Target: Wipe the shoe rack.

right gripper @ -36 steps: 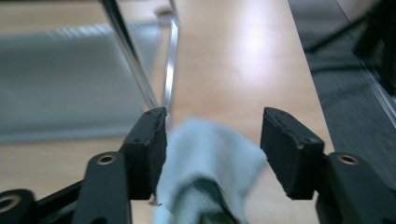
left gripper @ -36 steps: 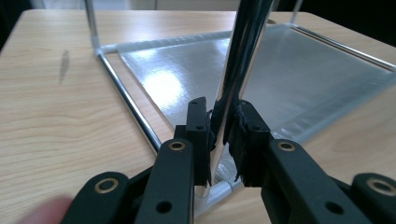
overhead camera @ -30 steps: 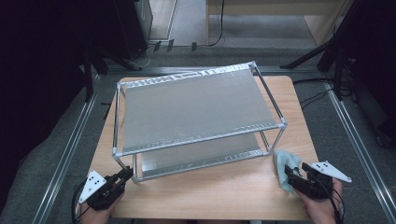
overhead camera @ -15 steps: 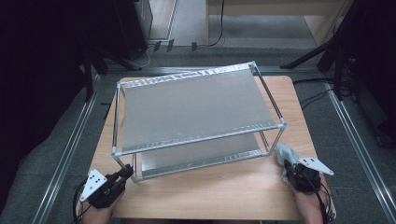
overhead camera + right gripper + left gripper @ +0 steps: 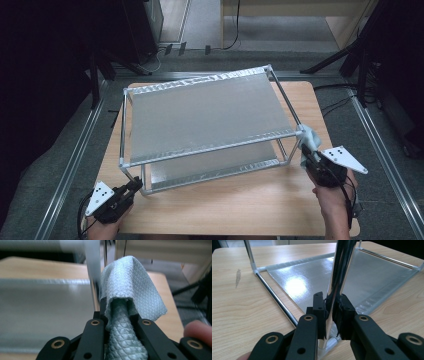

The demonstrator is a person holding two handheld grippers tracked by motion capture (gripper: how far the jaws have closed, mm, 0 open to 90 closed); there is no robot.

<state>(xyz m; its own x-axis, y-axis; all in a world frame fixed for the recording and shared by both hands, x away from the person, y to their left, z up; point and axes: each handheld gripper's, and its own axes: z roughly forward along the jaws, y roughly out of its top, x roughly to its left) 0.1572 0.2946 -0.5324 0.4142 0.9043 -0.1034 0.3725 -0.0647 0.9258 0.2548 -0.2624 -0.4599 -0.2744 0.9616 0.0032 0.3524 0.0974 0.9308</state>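
A two-tier metal rack (image 5: 210,115) with silvery shelves stands on the wooden table (image 5: 225,200). My left gripper (image 5: 134,184) is at the rack's front-left corner, shut on the chrome upright post (image 5: 339,277). In the left gripper view, the pads of the left gripper (image 5: 331,312) press the post from both sides, just above its foot. My right gripper (image 5: 306,151) is shut on a pale blue-grey cloth (image 5: 310,136). It holds the cloth up against the front-right corner of the top shelf. In the right gripper view the cloth (image 5: 130,285) drapes over the right gripper (image 5: 119,312), beside a blurred post (image 5: 93,270).
The lower shelf (image 5: 312,282) lies just above the tabletop. Bare wood runs along the table's front edge and right side (image 5: 320,100). Metal floor rails (image 5: 75,150) flank the table, and dark stands rise behind it. A fingertip (image 5: 197,331) shows beside the right gripper.
The right gripper shut on the cloth that lay on the table and lifted it up and forward to the rack's front-right top corner. The left gripper stayed on the post.
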